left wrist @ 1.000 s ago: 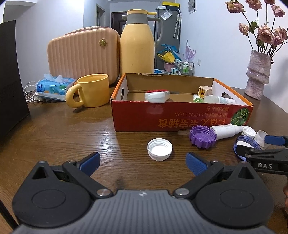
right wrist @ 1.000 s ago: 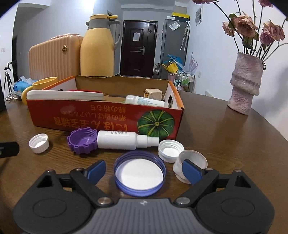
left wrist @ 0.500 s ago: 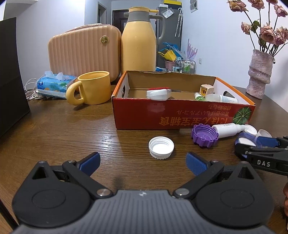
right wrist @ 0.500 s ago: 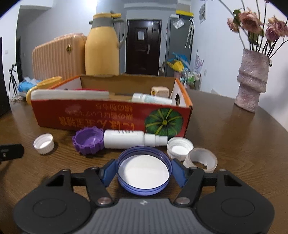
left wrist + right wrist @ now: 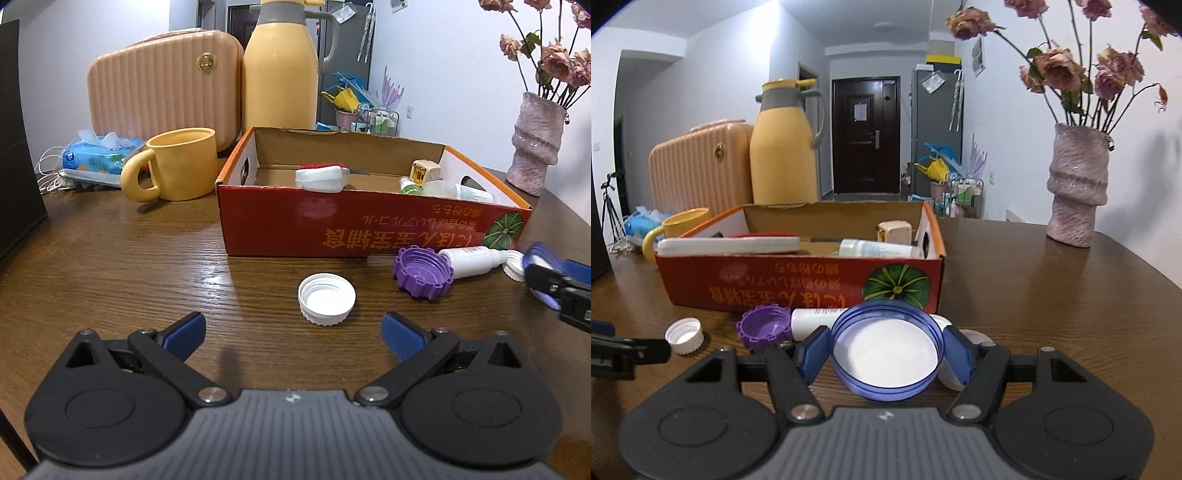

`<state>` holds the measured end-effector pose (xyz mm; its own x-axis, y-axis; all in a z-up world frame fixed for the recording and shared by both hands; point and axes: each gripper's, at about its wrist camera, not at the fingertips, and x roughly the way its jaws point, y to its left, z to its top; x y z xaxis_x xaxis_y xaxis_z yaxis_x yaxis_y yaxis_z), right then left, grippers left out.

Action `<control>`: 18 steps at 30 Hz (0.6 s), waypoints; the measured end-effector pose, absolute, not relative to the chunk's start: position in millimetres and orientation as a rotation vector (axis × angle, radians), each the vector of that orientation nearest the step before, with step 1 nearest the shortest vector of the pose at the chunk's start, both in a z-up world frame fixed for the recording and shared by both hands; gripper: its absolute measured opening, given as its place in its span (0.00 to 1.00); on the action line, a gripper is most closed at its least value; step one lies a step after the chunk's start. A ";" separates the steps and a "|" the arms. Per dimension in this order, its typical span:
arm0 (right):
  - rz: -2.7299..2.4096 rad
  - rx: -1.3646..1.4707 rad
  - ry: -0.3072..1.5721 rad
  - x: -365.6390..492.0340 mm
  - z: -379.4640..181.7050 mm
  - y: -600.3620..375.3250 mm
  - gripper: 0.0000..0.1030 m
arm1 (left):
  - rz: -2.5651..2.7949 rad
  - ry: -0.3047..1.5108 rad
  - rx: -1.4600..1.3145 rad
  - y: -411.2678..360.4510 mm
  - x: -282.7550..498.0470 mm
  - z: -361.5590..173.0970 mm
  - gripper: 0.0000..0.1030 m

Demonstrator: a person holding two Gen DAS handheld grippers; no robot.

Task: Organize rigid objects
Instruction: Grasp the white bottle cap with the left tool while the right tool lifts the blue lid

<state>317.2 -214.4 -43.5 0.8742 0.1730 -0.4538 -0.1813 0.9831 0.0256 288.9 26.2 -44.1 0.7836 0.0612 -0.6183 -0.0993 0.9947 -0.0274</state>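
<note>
Between our right gripper's (image 5: 886, 350) pads sits the blue lid (image 5: 886, 349), clamped; its thin, slick rim could slip out.

Our left gripper (image 5: 291, 330) hangs released.

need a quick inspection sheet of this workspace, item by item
surface: dark wooden table, no spills seen
job's things: red cardboard box holding several small items; in front of it a white cap, purple cap, white bottle lying on its side
clutter: yellow mug, tissue pack, yellow thermos, ribbed peach case, vase of dried flowers
grippers: left gripper open, jaws apart behind the white cap; right gripper jaws have just closed on the blue lid
cables: white cords by the tissue pack
surroundings: dark door, tripod on the left
</note>
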 end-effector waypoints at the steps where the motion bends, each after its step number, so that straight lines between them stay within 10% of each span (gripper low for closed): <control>1: 0.181 -0.014 0.467 316.7 -42.8 -215.4 0.64 | 0.086 0.667 -0.060 26.3 290.7 -44.9 1.00; 18: 0.131 0.008 0.459 314.4 -42.5 -226.4 0.64 | 0.078 0.652 0.006 11.6 312.8 -53.0 0.84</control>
<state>314.4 -226.4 -42.5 0.8881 0.1281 -0.4414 -0.1243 0.9915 0.0376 312.8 11.6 -53.0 0.7920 0.0747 -0.6059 -0.0708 0.9970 0.0303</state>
